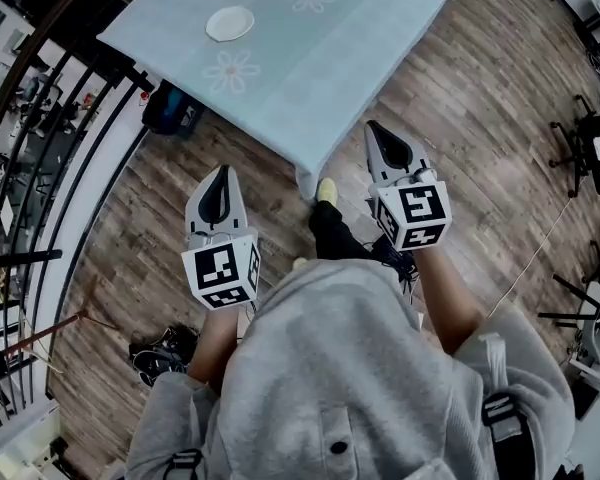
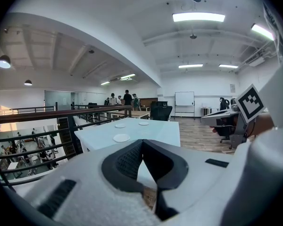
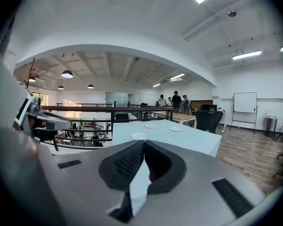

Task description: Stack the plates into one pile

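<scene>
Well beyond both claws (image 1: 221,170) (image 1: 373,126), 3 plates (image 3: 138,136)

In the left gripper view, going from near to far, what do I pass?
Left gripper's dark fingers, nearest round white plate on the pale blue table, black office chair beyond it, whiteboard at the far wall.

Head view: above the person, looking steeply down; the table (image 1: 310,58) lies ahead, its corner near.
Left gripper view: low, roughly level, facing the table's near end, not close.
Right gripper view: likewise, facing the same end.
Shared by all: table top with plates (image 1: 229,23).
</scene>
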Demonstrator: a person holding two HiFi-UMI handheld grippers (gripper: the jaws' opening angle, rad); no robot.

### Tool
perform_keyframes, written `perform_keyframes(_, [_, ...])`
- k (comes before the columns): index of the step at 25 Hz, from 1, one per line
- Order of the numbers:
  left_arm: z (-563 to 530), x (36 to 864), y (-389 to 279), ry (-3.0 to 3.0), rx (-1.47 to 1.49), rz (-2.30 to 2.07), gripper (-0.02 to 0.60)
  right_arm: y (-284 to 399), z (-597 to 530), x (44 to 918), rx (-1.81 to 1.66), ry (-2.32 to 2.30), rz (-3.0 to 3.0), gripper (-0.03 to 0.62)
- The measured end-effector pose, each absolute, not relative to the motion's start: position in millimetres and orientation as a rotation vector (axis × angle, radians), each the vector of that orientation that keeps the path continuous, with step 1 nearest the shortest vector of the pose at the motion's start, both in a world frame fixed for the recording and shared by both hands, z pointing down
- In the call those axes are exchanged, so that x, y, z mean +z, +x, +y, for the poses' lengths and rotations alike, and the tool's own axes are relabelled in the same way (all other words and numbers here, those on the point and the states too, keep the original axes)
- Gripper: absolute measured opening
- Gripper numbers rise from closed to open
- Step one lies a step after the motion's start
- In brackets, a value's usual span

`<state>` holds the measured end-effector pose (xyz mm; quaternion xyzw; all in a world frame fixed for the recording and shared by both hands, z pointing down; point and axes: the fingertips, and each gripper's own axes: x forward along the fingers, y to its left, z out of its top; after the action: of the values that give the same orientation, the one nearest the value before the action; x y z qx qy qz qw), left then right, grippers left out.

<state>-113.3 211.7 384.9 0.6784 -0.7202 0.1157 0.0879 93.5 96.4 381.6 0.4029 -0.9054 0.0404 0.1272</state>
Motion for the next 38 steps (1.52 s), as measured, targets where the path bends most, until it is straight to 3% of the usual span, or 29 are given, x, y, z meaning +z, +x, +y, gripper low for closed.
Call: perform_keyframes(38, [8, 393, -130, 1.882, 0.483, -2.164, 0.018, 47, -113, 404, 0.264, 0.949, -2.676, 0.027])
